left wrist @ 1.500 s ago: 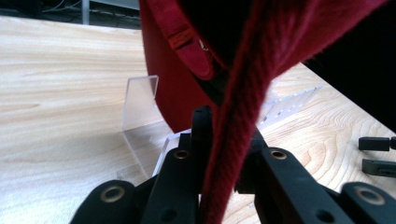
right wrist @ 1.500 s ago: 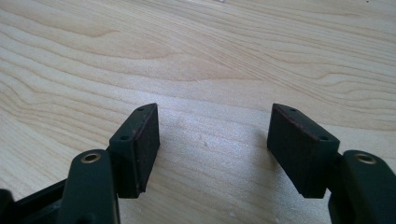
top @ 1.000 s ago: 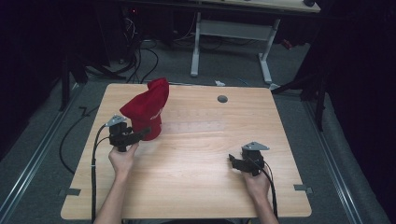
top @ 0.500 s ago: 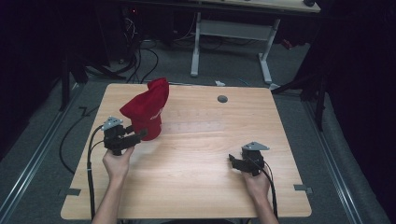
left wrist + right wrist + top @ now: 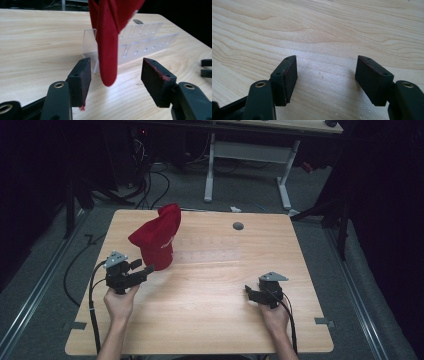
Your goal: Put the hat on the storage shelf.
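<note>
Red cap [image 5: 156, 236] hangs on the clear rack [image 5: 140, 41]; its hanging edge sits between your left gripper [image 5: 142, 267] pads, untouched — jaws have just been opening. Your right gripper [image 5: 248, 292] is well apart from the cap — jaws wide, empty, over bare table [image 5: 210, 320].

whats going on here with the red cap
A person holds a pair of tongs in each hand at a wooden table. A red cap hangs over one end of a clear plastic rack. The left tongs sit just in front of it, their jaws open and just widened; the cap's hanging part lies between the pads, untouched. The right tongs rest open near the table's right front, holding nothing.
</note>
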The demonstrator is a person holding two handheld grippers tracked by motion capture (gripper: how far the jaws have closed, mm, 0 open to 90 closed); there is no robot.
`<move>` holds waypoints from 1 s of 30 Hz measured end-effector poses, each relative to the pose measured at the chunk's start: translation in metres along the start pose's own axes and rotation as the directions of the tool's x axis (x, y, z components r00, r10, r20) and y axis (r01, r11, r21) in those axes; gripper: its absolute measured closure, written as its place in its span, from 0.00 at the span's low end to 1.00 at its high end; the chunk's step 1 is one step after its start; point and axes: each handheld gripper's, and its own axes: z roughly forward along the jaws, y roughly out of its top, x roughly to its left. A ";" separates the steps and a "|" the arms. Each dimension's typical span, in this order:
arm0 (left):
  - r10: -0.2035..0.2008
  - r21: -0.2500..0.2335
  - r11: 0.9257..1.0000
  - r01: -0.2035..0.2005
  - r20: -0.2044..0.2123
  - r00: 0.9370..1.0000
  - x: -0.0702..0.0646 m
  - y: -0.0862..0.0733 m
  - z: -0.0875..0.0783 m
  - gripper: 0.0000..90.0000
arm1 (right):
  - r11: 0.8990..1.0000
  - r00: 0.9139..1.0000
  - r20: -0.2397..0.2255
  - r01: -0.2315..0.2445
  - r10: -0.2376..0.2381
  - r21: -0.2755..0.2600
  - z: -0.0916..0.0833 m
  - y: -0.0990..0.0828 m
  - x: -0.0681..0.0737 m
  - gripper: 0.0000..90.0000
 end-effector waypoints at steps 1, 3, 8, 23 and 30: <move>0.001 0.004 1.000 -0.001 0.002 1.000 0.000 -0.002 -0.002 0.46 | 1.000 1.000 0.000 0.000 0.000 0.000 0.000 0.000 0.000 0.38; 0.004 0.004 1.000 -0.004 0.002 1.000 0.000 -0.005 -0.006 0.46 | 1.000 1.000 0.000 0.000 0.000 0.000 0.000 0.000 0.000 0.38; 0.018 0.019 1.000 -0.018 0.005 1.000 0.001 -0.015 -0.012 0.45 | 1.000 1.000 0.000 -0.001 0.001 0.000 0.000 0.000 0.000 0.38; 0.039 0.071 0.997 -0.041 0.024 0.999 -0.006 -0.041 -0.017 0.43 | 1.000 1.000 0.001 -0.002 0.002 0.001 -0.001 -0.001 0.001 0.38; 0.046 0.100 0.994 -0.049 0.034 0.998 -0.008 -0.052 -0.016 0.42 | 1.000 1.000 0.000 -0.002 0.002 0.001 -0.001 -0.001 0.001 0.38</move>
